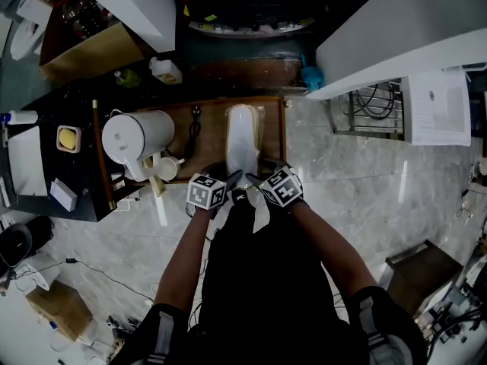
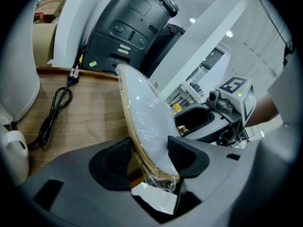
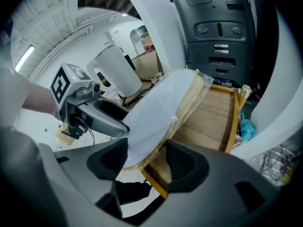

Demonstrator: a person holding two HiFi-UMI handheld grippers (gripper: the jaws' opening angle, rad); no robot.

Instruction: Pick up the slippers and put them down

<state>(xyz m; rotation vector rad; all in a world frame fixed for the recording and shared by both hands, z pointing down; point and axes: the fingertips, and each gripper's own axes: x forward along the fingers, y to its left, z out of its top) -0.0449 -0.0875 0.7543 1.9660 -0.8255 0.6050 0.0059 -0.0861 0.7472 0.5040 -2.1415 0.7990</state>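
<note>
Slippers (image 1: 243,139), a white pair with tan soles sealed in clear film, are held at the heel end by both grippers. The toe end is stretched away from the fingers over a wooden tray (image 1: 202,112). Whether the toe end touches the wood cannot be told.

Well to the left of the left fingers a white kettle (image 1: 141,135) is seen. A black power cable (image 2: 54,115) is laid on the tray between that kettle and the fingers.

The left gripper (image 1: 230,179) is set wide and closed on the packet. In the left gripper view the slippers are stood on edge between the pads. The left pad (image 2: 113,162) is pressed to the tan sole edge and the right pad (image 2: 189,157) to the white upper. Crumpled film is bunched just below the heel, nearer the gripper body.

The right gripper (image 1: 255,179) is placed just beside it and is likewise closed on the heel end. In the right gripper view the white upper is laid against the left pad (image 3: 106,162) and the tan rim is met by the tip of the right finger (image 3: 182,150). Lower down, a sliver of tray rim is seen between sole and pad.

Beyond both sets of fingers a dark grey machine housing (image 3: 218,27) is seen. To the right of the right fingers lies a pale marble floor (image 1: 358,173).
</note>
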